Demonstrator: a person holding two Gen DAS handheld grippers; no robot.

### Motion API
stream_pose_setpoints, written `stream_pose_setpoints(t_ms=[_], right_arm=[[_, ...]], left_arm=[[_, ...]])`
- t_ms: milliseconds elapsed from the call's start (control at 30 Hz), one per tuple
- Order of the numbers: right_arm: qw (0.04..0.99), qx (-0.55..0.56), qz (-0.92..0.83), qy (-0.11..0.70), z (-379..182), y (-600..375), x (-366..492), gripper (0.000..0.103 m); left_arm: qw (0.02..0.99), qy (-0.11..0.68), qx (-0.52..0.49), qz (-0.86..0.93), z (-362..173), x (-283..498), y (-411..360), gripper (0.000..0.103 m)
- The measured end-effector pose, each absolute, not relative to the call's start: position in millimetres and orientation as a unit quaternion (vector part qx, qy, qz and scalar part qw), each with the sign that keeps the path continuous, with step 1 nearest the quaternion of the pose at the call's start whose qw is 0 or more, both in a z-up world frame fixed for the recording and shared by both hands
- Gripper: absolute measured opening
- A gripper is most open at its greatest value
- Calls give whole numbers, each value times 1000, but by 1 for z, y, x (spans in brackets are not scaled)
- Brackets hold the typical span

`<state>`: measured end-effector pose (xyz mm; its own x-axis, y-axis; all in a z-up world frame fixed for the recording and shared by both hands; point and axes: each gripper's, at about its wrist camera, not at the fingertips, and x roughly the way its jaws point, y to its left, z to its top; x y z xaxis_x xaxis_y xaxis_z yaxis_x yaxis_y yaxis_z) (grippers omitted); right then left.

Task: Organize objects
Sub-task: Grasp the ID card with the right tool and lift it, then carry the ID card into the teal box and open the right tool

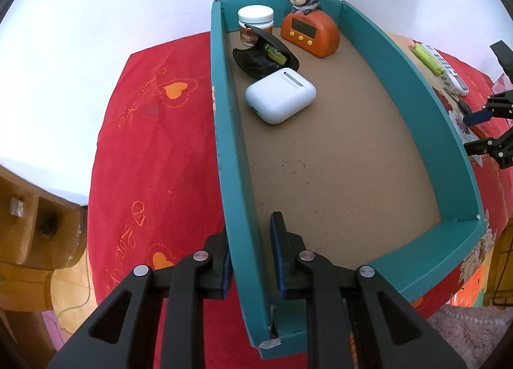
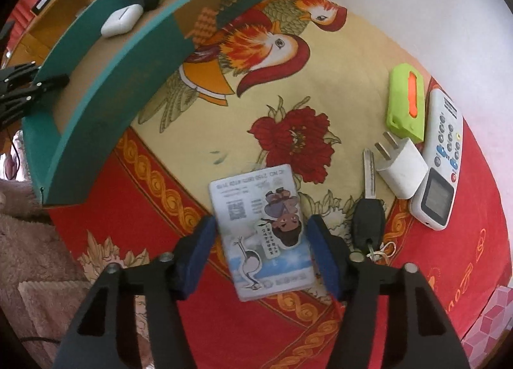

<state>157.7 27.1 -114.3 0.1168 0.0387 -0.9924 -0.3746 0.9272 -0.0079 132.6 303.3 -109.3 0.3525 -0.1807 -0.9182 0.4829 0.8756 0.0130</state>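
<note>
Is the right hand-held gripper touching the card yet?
Apart. The right wrist view shows the card flat on the cloth between the open blue pads of the right hand-held gripper, with cloth showing on both sides.

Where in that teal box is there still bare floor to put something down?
The box has a wide bare brown floor from the white earbud case to its near end, where the left gripper clamps the wall. The far end is crowded: jar, black case and orange timer sit close together.
</note>
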Motion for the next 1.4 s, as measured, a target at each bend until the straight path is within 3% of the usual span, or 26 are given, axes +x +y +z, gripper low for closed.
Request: stream_pose_setpoints(t_ms=[567, 967, 1400], right_arm=[[785, -22, 111, 610, -84, 6, 148, 59], [820, 29, 147, 553, -22, 90, 173, 59], [774, -2, 206, 598, -66, 195, 201, 59]], left_arm=[[809, 531, 144, -208, -109, 132, 303, 20], [809, 531, 144, -208, -109, 132, 303, 20], [809, 530, 143, -208, -108, 132, 303, 20]])
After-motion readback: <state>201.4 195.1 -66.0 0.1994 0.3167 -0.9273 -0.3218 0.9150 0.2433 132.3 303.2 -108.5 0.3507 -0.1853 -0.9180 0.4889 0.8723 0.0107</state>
